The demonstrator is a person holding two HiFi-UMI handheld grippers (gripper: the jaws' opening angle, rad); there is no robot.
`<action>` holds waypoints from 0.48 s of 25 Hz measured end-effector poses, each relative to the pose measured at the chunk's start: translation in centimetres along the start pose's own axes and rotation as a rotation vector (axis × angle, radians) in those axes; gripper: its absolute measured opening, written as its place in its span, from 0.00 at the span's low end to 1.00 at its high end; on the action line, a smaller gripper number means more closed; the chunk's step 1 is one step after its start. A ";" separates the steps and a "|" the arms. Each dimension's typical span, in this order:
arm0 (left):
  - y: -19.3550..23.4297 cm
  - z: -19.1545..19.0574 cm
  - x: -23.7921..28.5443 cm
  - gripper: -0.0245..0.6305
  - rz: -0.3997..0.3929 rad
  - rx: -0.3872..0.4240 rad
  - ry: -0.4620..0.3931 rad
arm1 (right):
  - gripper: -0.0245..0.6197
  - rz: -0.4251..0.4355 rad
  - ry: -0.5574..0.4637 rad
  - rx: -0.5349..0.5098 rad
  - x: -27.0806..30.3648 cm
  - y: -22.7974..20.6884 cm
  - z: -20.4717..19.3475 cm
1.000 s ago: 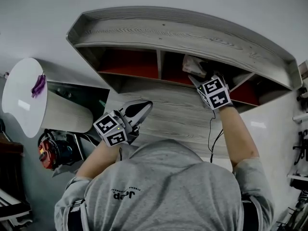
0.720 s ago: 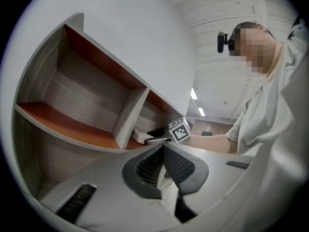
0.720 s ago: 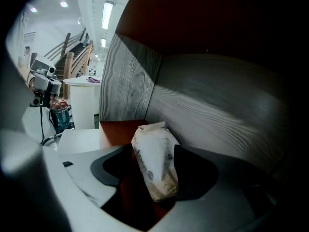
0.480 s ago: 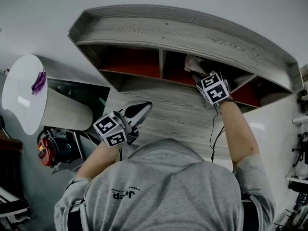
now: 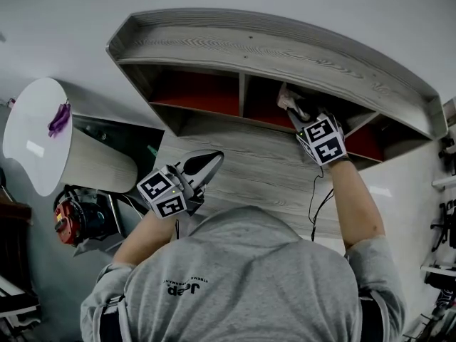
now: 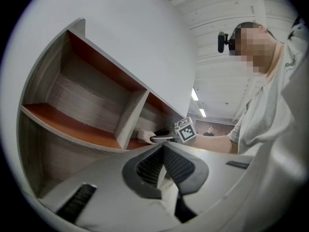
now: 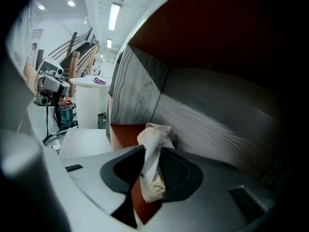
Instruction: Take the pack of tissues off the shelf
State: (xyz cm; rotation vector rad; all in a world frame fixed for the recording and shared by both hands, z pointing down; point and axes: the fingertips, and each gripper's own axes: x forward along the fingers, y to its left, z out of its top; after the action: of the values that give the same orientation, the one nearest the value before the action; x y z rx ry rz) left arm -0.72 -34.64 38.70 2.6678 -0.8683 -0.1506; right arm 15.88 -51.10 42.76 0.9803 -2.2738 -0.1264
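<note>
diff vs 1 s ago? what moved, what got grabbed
The right gripper barely shifted, but its fingers have just been closing and now pinch the pack of tissues between them. Unchanged: the pack is still in its compartment of the shelf, not yet pulled out. The left gripper stays shut and empty in front of the shelf.

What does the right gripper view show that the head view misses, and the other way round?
Only the right gripper view: the right gripper's jaws, just closing, pinch the pack of tissues between their pads. Only the head view: the whole shelf, its left compartment bare, and the marker cube on that gripper. Both: the pack in the middle compartment.
</note>
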 end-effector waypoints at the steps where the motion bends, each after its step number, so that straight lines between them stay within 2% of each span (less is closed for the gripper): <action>1: 0.0 0.1 -0.2 0.08 0.004 0.003 -0.005 | 0.24 0.005 -0.009 -0.002 -0.5 0.3 0.2; 12: 0.7 1.0 -2.7 0.08 0.081 0.026 -0.055 | 0.24 0.107 -0.093 -0.056 -4.4 5.1 3.5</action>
State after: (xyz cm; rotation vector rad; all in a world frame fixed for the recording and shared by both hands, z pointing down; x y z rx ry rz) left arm -3.52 -33.89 37.97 2.6585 -1.0010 -0.1955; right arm 12.88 -44.98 39.35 0.8379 -2.3881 -0.1924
